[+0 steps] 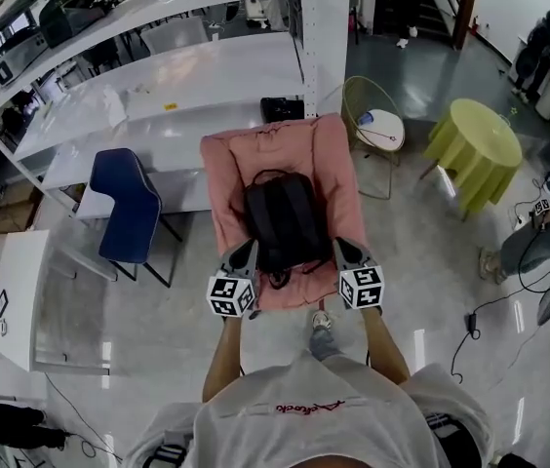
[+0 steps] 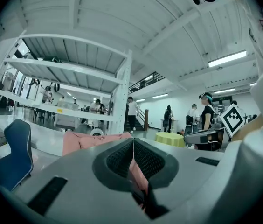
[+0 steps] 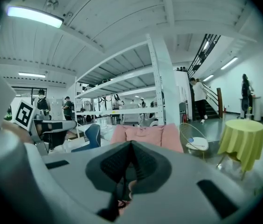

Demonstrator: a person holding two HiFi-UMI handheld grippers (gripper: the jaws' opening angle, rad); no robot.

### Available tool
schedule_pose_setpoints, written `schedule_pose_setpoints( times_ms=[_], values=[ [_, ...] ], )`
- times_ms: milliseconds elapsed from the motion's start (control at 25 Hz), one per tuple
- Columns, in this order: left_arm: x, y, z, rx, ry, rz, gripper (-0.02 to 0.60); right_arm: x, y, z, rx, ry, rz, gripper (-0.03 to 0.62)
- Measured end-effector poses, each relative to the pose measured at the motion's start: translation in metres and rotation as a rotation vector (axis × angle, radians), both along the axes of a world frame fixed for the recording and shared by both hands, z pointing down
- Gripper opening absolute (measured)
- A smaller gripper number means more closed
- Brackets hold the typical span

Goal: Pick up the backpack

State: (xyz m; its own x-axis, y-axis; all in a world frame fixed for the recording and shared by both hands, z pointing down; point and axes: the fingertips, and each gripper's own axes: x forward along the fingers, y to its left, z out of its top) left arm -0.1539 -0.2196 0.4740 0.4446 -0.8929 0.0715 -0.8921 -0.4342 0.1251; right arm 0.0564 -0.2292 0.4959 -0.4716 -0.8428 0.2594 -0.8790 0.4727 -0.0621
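Black backpack (image 1: 285,220) lies on a pink armchair (image 1: 329,159), its long axis running toward the backrest, handle at that far end. Left gripper (image 1: 250,250) and right gripper (image 1: 340,250), jaws pressed together, flank its near end. White shelving (image 1: 207,76) stands behind.

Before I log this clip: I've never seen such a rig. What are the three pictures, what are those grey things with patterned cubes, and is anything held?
No robot here: a person holds a two-jaw gripper in each hand. The head view comes from a camera on the person's head, looking down. It shows the left gripper and the right gripper, each carrying a black-and-white marker cube. The other two pictures come from cameras riding on the grippers, looking along their jaws. A black fabric backpack lies on a pink padded armchair. Both grippers sit at its near corners with jaws shut and nothing visible between them; whether they touch it I cannot tell.
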Motion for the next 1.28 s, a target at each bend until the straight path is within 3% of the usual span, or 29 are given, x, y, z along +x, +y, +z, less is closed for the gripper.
schedule_pose_setpoints(
  times_ms=[560, 840, 1280],
  values=[
    [0.023, -0.141, -0.001, -0.032, -0.042, -0.112, 0.011, 0.014, -0.165, -0.001, -0.001, -0.021, -0.134, 0.017],
    [0.013, -0.178, 0.022, -0.081, -0.056, -0.141, 0.011, 0.005, -0.208, 0.018, -0.027, -0.024, -0.177, 0.017],
    [-0.026, -0.226, 0.082, -0.190, -0.046, -0.118, 0.011, -0.009, -0.254, 0.077, -0.119, 0.021, -0.141, 0.017]
  ],
)
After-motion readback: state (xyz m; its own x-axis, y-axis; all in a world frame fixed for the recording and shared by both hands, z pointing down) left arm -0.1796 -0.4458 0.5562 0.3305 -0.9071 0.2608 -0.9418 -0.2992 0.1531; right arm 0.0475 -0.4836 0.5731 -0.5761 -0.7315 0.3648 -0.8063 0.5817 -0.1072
